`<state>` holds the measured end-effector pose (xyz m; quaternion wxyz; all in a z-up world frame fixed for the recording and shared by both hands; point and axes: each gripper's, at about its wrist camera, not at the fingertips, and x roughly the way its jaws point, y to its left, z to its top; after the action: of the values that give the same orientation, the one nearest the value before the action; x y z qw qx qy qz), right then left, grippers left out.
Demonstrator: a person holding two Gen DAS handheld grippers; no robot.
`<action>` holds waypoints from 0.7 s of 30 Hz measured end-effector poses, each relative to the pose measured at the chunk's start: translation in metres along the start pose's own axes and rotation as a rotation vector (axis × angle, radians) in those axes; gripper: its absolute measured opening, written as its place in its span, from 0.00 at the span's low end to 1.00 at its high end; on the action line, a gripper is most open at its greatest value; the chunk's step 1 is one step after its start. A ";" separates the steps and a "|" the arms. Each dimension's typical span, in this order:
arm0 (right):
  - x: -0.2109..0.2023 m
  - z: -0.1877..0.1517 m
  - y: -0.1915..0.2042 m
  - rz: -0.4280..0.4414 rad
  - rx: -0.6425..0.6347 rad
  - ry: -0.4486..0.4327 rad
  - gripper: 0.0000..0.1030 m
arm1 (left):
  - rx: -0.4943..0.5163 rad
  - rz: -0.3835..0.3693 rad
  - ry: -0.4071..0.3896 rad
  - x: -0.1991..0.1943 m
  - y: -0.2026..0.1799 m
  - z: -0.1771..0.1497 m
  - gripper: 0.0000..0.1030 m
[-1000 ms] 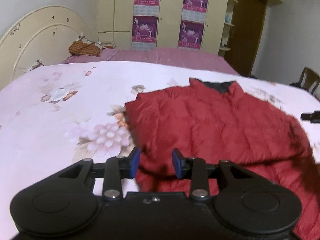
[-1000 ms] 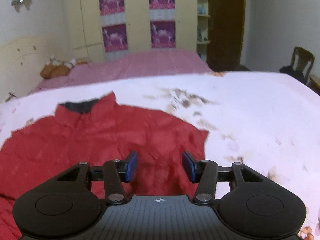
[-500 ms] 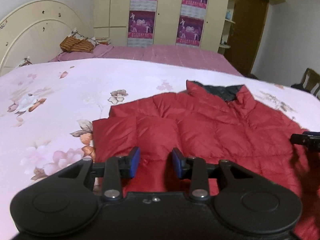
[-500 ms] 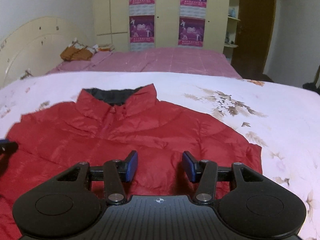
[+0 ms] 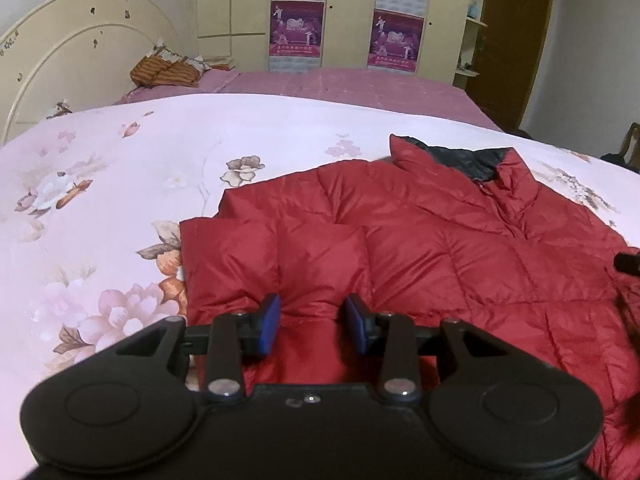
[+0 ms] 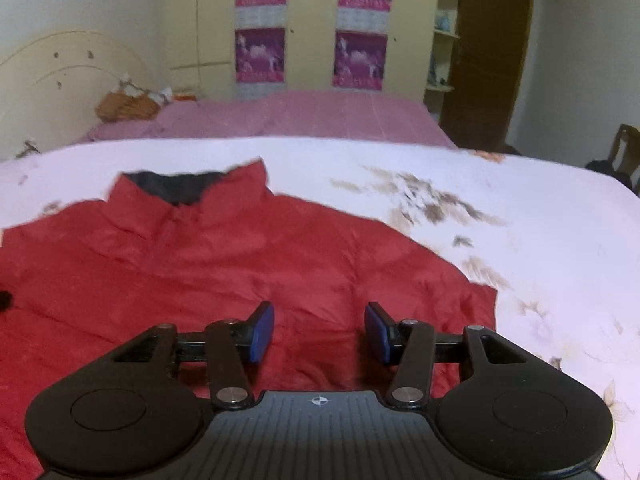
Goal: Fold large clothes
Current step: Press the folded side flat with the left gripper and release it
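Left wrist view: we see left gripper (image 5: pixel 313 323) jaws spread, empty, over red jacket (image 5: pixel 440 256) lying flat on floral bedspread (image 5: pixel 120 184). Our right gripper (image 6: pixel 319 332) likewise spread above jacket's other side.

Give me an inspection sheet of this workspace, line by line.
Surface: pink floral bedspread, smooth.
Job's things: red quilted down jacket lying flat, dark-lined collar away from the cameras, one sleeve folded onto the body.
Clutter: orange striped cloth bundle by the cream headboard.
Grippers: left gripper open above the jacket; right gripper open above it.
Cables: nothing seen.
Surroundings: cream wardrobe with purple posters, brown door, wooden chair.
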<state>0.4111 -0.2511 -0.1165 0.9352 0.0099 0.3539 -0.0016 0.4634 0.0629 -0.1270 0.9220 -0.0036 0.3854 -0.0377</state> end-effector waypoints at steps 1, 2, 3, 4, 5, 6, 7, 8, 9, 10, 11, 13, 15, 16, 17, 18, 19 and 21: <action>-0.001 0.003 0.004 0.015 -0.005 -0.004 0.49 | 0.000 0.004 0.000 0.000 -0.001 0.000 0.36; -0.001 0.004 0.008 0.027 -0.016 -0.005 0.49 | -0.002 0.006 0.001 0.000 -0.001 0.000 0.36; 0.000 0.004 0.013 0.034 -0.030 -0.004 0.49 | -0.003 0.007 0.002 0.001 -0.001 0.001 0.36; 0.001 0.003 0.017 0.039 -0.041 -0.001 0.49 | -0.001 0.008 0.004 0.001 -0.001 0.001 0.37; 0.003 0.002 0.020 0.041 -0.050 0.004 0.49 | 0.001 0.009 0.004 0.001 -0.001 0.002 0.37; 0.006 0.000 0.021 0.040 -0.061 0.014 0.49 | 0.001 0.009 0.005 0.002 0.000 0.001 0.38; 0.009 -0.002 0.022 0.035 -0.068 0.025 0.49 | 0.002 0.010 0.005 0.002 0.000 0.001 0.38; 0.011 -0.005 0.022 0.026 -0.073 0.035 0.49 | 0.003 0.010 0.005 0.003 0.000 0.001 0.38; 0.014 -0.008 0.020 0.016 -0.080 0.044 0.49 | 0.003 0.010 0.007 0.004 0.000 0.000 0.38; 0.017 -0.010 0.018 -0.003 -0.093 0.052 0.49 | 0.001 0.010 0.008 0.004 0.000 0.000 0.38; 0.021 -0.013 0.015 -0.036 -0.109 0.064 0.49 | -0.001 0.011 0.009 0.005 0.000 0.000 0.39; 0.028 -0.016 0.004 -0.064 -0.098 0.076 0.49 | -0.003 0.013 0.012 0.006 0.000 0.000 0.39; 0.033 -0.019 -0.008 -0.075 -0.076 0.082 0.49 | -0.001 0.012 0.012 0.007 0.000 0.000 0.39; 0.032 -0.018 -0.011 -0.073 -0.067 0.086 0.49 | 0.001 0.013 0.013 0.008 0.000 0.000 0.39; 0.030 -0.017 -0.012 -0.074 -0.062 0.094 0.49 | 0.000 0.012 0.015 0.008 0.000 0.001 0.39; 0.026 -0.014 -0.012 -0.080 -0.057 0.096 0.49 | -0.006 0.011 0.016 0.007 0.001 0.002 0.39; 0.019 -0.013 -0.013 -0.076 -0.046 0.086 0.49 | -0.016 0.009 0.015 0.004 0.003 0.003 0.39; 0.000 -0.012 -0.015 -0.033 -0.019 0.061 0.49 | -0.027 0.006 0.010 -0.003 0.005 0.003 0.38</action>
<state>0.4031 -0.2663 -0.1256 0.9238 -0.0049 0.3825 -0.0132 0.4639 0.0677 -0.1225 0.9201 -0.0147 0.3903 -0.0296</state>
